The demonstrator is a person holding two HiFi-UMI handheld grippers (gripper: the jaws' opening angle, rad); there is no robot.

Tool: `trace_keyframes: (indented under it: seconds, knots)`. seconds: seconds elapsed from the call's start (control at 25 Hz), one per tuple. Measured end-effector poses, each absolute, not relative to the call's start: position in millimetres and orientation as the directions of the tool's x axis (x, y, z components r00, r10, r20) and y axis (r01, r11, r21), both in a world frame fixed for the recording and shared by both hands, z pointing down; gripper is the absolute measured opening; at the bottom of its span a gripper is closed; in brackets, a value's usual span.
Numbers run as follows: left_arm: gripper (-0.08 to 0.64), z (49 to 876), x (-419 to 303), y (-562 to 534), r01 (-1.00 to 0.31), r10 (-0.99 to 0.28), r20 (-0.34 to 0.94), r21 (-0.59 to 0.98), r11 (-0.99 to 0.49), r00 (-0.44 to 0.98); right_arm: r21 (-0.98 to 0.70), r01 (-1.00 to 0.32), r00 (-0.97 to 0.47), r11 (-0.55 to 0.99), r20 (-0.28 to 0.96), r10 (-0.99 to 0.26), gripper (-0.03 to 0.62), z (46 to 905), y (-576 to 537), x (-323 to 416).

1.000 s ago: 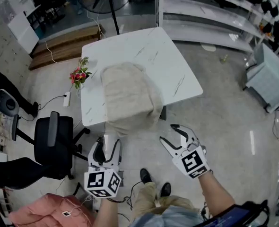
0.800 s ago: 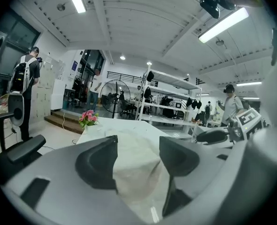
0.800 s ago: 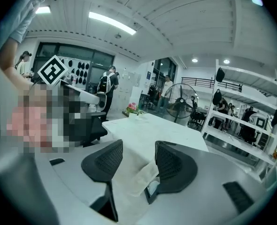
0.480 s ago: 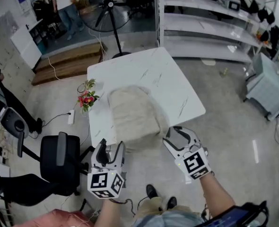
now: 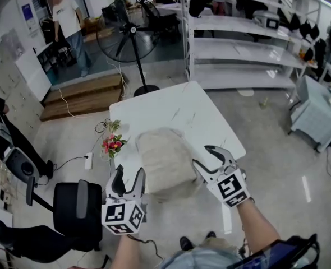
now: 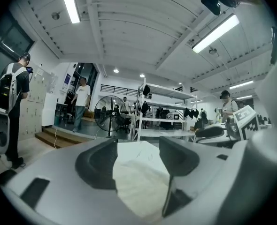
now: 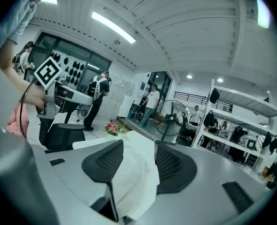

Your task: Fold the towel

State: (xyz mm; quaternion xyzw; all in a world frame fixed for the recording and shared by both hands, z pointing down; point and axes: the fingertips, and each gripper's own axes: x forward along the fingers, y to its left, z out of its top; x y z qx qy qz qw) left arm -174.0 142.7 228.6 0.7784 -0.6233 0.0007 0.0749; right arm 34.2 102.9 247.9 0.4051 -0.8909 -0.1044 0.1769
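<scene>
A beige towel [image 5: 162, 160] lies crumpled on the white marble table [image 5: 177, 108], hanging over its near edge. My left gripper [image 5: 129, 178] is at the towel's near left corner with its jaws open. At the near right corner my right gripper [image 5: 206, 157] also holds its jaws apart. In the left gripper view the towel [image 6: 143, 182] shows ahead through the gap of the left gripper [image 6: 137, 156], with no pad pressing on it. The right gripper view shows the same: the towel [image 7: 134, 177] lies beyond the spread jaws of the right gripper [image 7: 138, 161].
Pink flowers [image 5: 112, 144] stand at the table's left edge. A black office chair [image 5: 76, 206] is at the near left. A standing fan [image 5: 127, 35] and white shelving [image 5: 238, 38] are behind the table. A person [image 5: 67, 21] stands at the far left.
Both grippers have risen and moved forward to the towel's near edge. The head view has tipped up, showing more of the room behind the table. The towel has not moved.
</scene>
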Motion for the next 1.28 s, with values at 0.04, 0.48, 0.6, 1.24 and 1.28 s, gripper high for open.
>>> trace_keyframes:
  seconds: [0.04, 0.48, 0.6, 1.24, 1.28]
  knots:
    - [0.281, 225, -174, 138, -0.970, -0.970, 0.091, 0.110, -0.216, 0.226, 0.333, -0.685, -0.610, 0.648, 0.224, -0.760, 0.222, 244, 97, 33]
    - [0.282, 244, -172, 38, -0.975, -0.966, 0.134, 0.069, -0.213, 0.220, 0.314, -0.666, -0.643, 0.677, 0.219, -0.734, 0.210, 253, -3, 24]
    - [0.285, 279, -171, 5, -0.977, -0.960, 0.189, 0.094, -0.190, 0.205, 0.279, -0.644, -0.658, 0.712, 0.274, -0.702, 0.207, 288, -38, 22]
    - [0.334, 451, -222, -143, -0.990, -0.878, 0.468, 0.139, -0.037, 0.098, 0.033, -0.538, -0.678, 0.842, 0.576, -0.457, 0.202, 484, -162, -4]
    - [0.336, 456, -224, -145, -0.990, -0.868, 0.487, 0.137, -0.028, 0.092, 0.021, -0.534, -0.675, 0.845, 0.591, -0.441, 0.199, 489, -161, -5]
